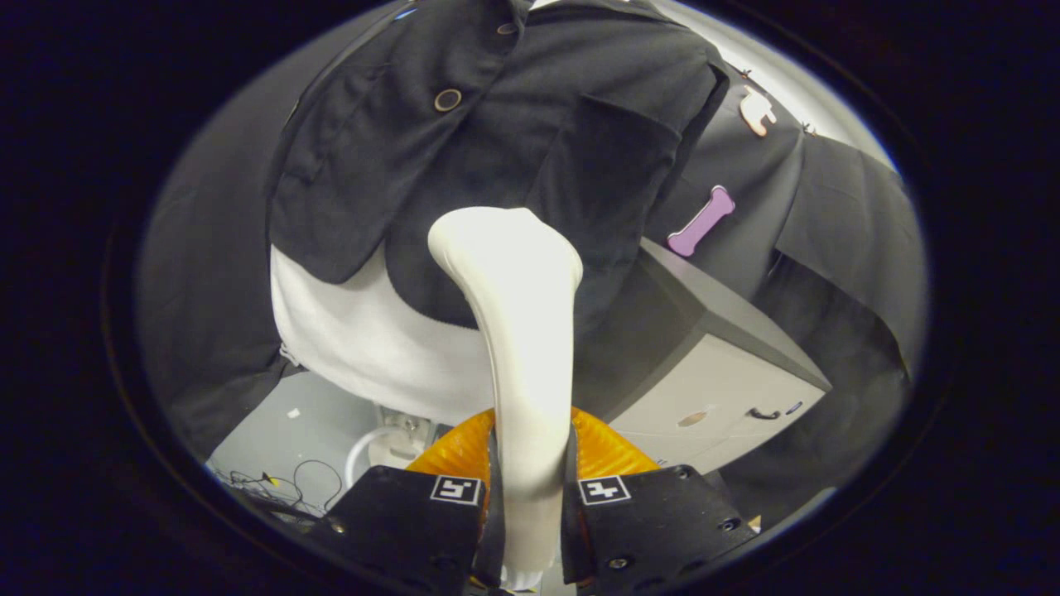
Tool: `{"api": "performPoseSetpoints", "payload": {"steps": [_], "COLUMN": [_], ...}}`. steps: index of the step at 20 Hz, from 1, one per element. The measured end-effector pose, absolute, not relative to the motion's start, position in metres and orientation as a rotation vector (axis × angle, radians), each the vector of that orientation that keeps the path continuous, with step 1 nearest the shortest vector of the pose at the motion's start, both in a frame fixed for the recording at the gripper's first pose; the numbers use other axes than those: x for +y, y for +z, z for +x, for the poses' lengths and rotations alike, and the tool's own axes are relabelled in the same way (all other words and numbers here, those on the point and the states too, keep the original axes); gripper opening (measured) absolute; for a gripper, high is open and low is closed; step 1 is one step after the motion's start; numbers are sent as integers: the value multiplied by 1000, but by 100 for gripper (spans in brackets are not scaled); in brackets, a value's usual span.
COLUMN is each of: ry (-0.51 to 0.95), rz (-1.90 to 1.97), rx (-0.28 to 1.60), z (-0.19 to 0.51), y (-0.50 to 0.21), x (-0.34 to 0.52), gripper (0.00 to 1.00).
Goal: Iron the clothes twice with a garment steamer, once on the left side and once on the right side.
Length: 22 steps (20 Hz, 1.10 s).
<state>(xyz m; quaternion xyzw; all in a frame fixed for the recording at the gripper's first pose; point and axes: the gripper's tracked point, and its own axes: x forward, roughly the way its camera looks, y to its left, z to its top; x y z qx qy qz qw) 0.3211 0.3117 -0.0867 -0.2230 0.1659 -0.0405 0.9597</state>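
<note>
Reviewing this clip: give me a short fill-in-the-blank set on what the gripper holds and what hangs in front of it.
1. The gripper is shut on the handle of the white ____.
2. The steamer points at a dark ____ with round buttons.
3. Below the jacket hem shows a ____ garment.
4. Beside the jacket, a purple ____-shaped piece is pinned on the cloth wall.

Missing words: steamer; jacket; white; bone
</note>
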Motion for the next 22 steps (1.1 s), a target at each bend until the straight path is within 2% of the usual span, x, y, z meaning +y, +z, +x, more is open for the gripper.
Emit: {"api": "performPoseSetpoints", "payload": {"steps": [5, 9, 22], "ry": [-57, -40, 76], "rz": [-424, -373, -207], "rx": [364, 320, -32], "z": [316, 301, 220], "y": [-94, -60, 186], "x": [307, 302, 325], "gripper": [30, 30, 30]}}
